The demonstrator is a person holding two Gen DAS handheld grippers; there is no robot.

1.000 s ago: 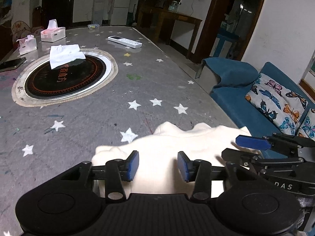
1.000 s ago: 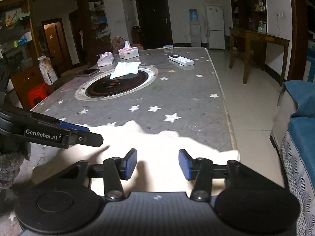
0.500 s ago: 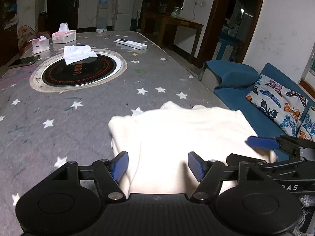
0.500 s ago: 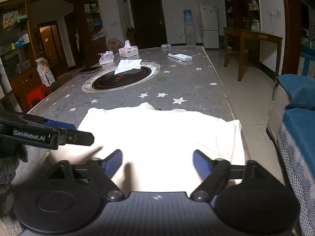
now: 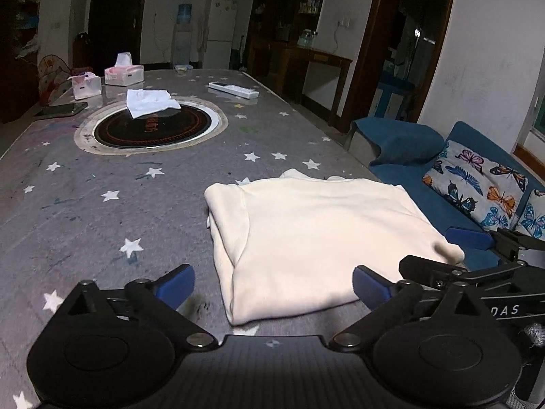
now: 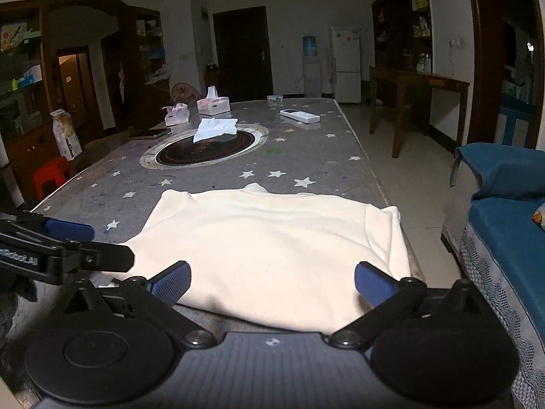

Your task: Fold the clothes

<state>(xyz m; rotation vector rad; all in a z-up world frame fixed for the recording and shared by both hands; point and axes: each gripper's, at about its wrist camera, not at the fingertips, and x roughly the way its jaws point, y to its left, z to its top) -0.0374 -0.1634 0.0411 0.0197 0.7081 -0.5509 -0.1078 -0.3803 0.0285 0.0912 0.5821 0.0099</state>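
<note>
The L gripper [image 5: 272, 288] is seen w/ jaws spread wide, having just been opening; nothing is clamped, though the near left corner of the garment [image 5: 306, 238] lies in the gap ahead of the pads. The R gripper [image 6: 272, 284] is likewise spread wide and just opened, nothing held, w/ the garment's near edge lying between and just beyond its pads. The cream garment is laid flat as a folded rectangle on the table [image 5: 85, 211], at the near end, by the edge toward the sofa [image 5: 408, 143]. Its long axis is judged to run across both views, approx. side to side. The left folded edge is nearer the L gripper, the right edge nearer the R gripper; any next fold is judged to turn on those two near corners. The near hem is partly cut off by both gripper bodies, and the right near corner is crossed by the R gripper in the left view. Layers beneath can't be counted. Farther off, a round inset [image 6: 204, 148] w/ a white cloth [image 6: 214, 129] is set mid-table; tissue boxes [image 6: 214, 104] and a remote [image 6: 299, 115] are set near the far end, details dim.
</note>
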